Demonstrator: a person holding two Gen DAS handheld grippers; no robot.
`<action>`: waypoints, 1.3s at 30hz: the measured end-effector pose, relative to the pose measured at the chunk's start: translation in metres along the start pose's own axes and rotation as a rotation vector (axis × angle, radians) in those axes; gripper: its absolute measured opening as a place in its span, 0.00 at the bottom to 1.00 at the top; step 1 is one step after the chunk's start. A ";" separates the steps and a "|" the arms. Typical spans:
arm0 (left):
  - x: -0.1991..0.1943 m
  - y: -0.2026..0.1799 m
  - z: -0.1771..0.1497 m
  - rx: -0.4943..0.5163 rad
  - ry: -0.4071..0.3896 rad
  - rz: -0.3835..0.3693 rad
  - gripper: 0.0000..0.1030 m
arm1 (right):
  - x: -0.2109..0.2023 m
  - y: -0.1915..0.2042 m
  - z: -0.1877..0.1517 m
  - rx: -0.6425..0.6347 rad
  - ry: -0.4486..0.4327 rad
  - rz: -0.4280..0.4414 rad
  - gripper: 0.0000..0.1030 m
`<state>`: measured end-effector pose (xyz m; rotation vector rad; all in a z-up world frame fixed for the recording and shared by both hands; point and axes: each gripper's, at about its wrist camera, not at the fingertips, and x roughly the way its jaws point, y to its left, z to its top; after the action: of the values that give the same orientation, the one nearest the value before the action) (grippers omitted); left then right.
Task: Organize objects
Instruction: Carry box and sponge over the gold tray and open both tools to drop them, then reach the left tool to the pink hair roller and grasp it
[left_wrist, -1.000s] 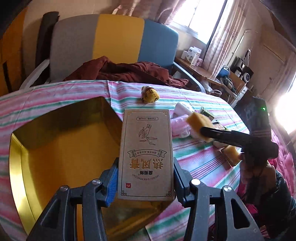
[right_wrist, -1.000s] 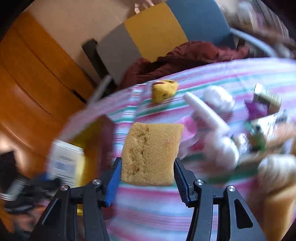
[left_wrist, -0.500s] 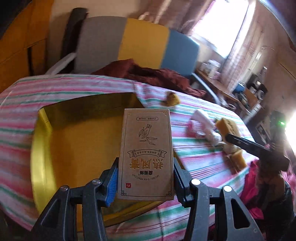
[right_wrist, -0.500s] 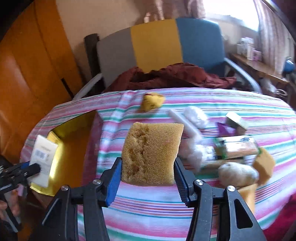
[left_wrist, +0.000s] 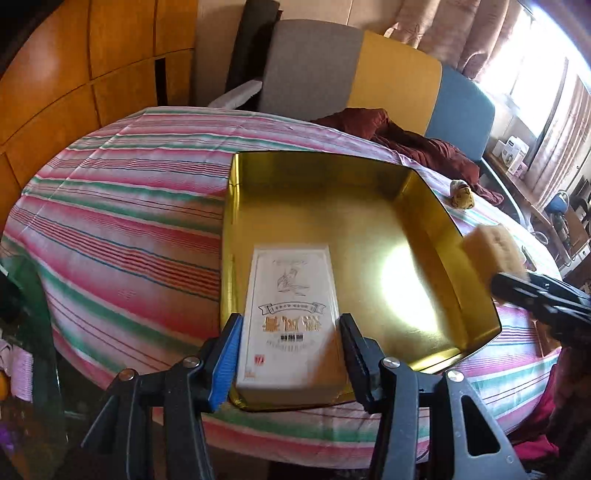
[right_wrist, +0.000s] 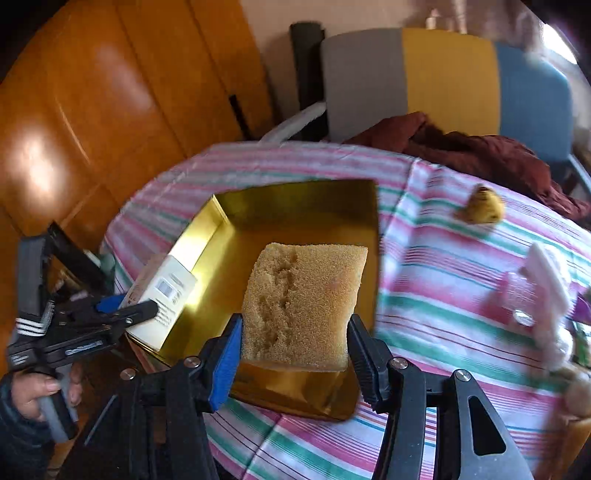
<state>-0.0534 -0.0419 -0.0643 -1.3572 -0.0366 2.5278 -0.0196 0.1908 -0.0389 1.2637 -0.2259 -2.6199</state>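
A gold tin tray (left_wrist: 332, 173) sits on the striped tablecloth; it also shows in the right wrist view (right_wrist: 295, 199). My left gripper (left_wrist: 291, 354) is shut on a pale printed box (left_wrist: 291, 314), held low over the tray's near left corner; the box (right_wrist: 162, 291) shows there from the right wrist too. My right gripper (right_wrist: 295, 350) is shut on a yellow sponge (right_wrist: 303, 302), held above the tray's right side. The sponge (left_wrist: 495, 251) and right gripper show at the tray's right wall in the left wrist view.
A small yellow toy (left_wrist: 461, 195) lies on the cloth beyond the tray, also seen in the right wrist view (right_wrist: 484, 206). Pink and white items (right_wrist: 535, 291) lie to the right. A chair (left_wrist: 369, 85) with a maroon garment (left_wrist: 406, 136) stands behind the table.
Both grippers moved left toward the tray. The box dropped from above the table to low over the tray's near corner. The sponge came from over the clutter to over the tray.
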 end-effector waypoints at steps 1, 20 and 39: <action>-0.002 0.001 -0.001 -0.001 -0.008 0.005 0.51 | 0.005 0.003 0.000 -0.002 0.010 -0.003 0.54; -0.052 -0.014 0.014 -0.032 -0.179 0.016 0.51 | 0.027 0.019 -0.023 0.031 0.112 0.123 0.87; -0.051 -0.076 0.005 0.113 -0.166 0.006 0.51 | -0.013 0.001 -0.026 0.039 -0.040 -0.082 0.94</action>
<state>-0.0138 0.0189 -0.0090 -1.1046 0.0768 2.5986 0.0089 0.1923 -0.0455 1.2590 -0.2378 -2.7248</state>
